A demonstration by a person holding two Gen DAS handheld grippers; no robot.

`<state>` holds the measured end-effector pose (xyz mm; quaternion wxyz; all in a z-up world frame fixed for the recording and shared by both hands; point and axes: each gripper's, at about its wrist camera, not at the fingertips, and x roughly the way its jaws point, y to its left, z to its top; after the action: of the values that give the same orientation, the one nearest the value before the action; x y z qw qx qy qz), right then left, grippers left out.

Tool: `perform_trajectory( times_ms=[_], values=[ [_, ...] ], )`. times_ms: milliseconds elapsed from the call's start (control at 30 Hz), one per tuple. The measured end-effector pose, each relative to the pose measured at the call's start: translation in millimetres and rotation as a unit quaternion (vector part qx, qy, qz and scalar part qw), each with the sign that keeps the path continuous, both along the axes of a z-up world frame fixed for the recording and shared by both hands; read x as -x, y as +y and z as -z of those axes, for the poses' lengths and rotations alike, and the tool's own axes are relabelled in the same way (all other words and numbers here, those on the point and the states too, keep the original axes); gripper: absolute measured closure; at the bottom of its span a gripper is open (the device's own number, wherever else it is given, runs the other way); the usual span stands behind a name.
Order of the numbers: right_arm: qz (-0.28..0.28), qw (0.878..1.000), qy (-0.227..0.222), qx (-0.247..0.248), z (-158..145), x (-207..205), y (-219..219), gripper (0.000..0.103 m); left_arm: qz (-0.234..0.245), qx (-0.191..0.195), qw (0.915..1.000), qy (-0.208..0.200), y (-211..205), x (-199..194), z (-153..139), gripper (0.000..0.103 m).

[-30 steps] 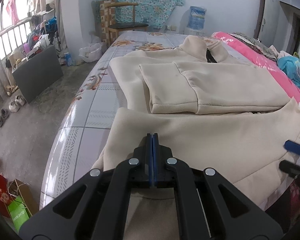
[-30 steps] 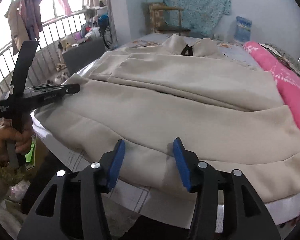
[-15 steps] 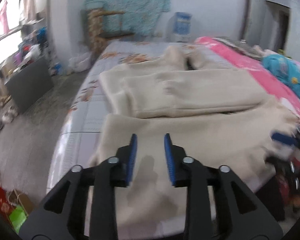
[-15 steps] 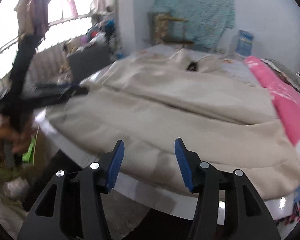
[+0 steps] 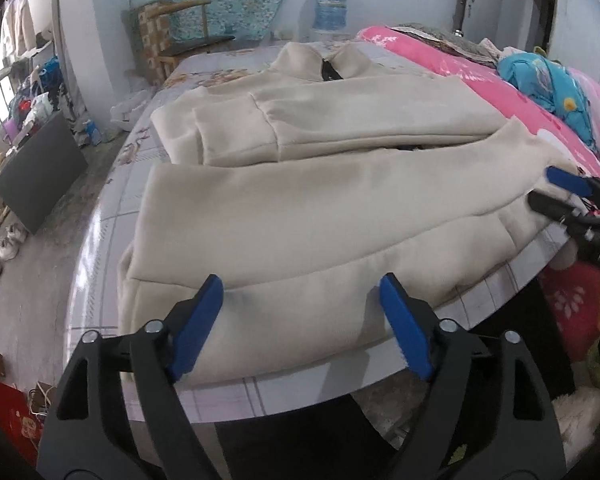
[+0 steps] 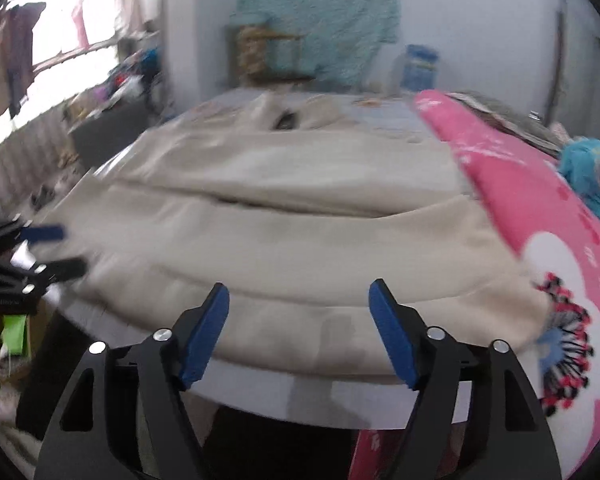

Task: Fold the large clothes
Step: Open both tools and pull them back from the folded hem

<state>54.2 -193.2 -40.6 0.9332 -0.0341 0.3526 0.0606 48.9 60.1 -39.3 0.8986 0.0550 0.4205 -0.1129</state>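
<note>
A large cream jacket (image 5: pixel 320 184) lies spread on the table (image 5: pixel 284 392), collar at the far end, sleeves folded across the body and the bottom part folded up. It also shows, blurred, in the right wrist view (image 6: pixel 300 232). My left gripper (image 5: pixel 300 296) is open and empty just above the jacket's near folded edge. My right gripper (image 6: pixel 298 300) is open and empty over the near hem, and shows at the right edge of the left wrist view (image 5: pixel 556 188). The left gripper shows at the left edge of the right wrist view (image 6: pixel 56 250).
A pink quilt (image 5: pixel 480 76) with a blue garment (image 5: pixel 556 88) lies along the right side. A wooden chair (image 5: pixel 180 28) and a water jug (image 5: pixel 330 8) stand at the far wall. Shoes and a dark board (image 5: pixel 36 172) are on the floor to the left.
My left gripper has opened, let go of the jacket's folded edge and drawn back. The folded bottom part now rests flat. My right gripper stayed open and shifted to the right.
</note>
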Motion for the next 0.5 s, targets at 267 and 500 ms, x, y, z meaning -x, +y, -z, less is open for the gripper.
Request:
perform_trajectory(
  times_ms=[267, 500],
  values=[
    [0.041, 0.998, 0.04, -0.007, 17, -11, -22, 0.026, -0.006, 0.004, 1.0, -0.007, 1, -5, -11, 0.021],
    [0.029, 0.999, 0.009, -0.029, -6, -18, -14, 0.019, -0.03, -0.005, 0.9995, -0.003, 2, -23, -12, 0.018]
  ],
)
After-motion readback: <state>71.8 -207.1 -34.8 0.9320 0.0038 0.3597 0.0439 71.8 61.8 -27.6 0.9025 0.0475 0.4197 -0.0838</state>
